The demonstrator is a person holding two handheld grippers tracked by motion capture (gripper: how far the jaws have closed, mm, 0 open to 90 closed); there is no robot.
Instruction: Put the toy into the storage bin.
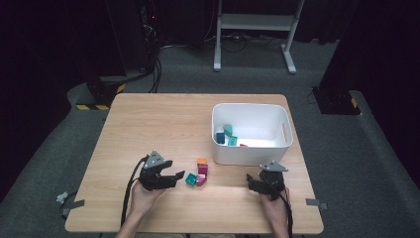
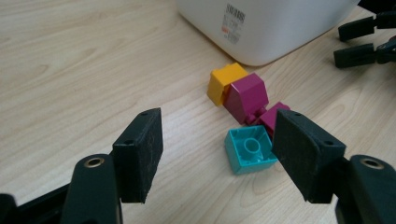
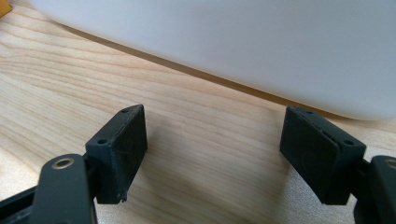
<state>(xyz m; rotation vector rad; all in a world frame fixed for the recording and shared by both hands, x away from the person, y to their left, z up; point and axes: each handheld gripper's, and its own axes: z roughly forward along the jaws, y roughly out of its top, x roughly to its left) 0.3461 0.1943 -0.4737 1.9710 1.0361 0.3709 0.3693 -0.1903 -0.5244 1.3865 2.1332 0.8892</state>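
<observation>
Lower centre of the high view: left gripper (image 1: 179, 176) jaws released, straddling nothing yet, teal block (image 2: 250, 150) just ahead near the right pad. Shift right to centre it, then clench. Right gripper (image 1: 253, 184) released, idle by bin (image 1: 287, 144).

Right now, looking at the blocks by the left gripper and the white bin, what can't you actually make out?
- Magenta block: in the left gripper view its lower end is behind the left gripper, so whether it is one piece or two is unclear.
- Blocks in the white bin: too small in the high view to identify; the red one is half hidden by the front wall.
- Bin label: print too small.
- Right gripper view: the bin wall blocks its contents.
</observation>
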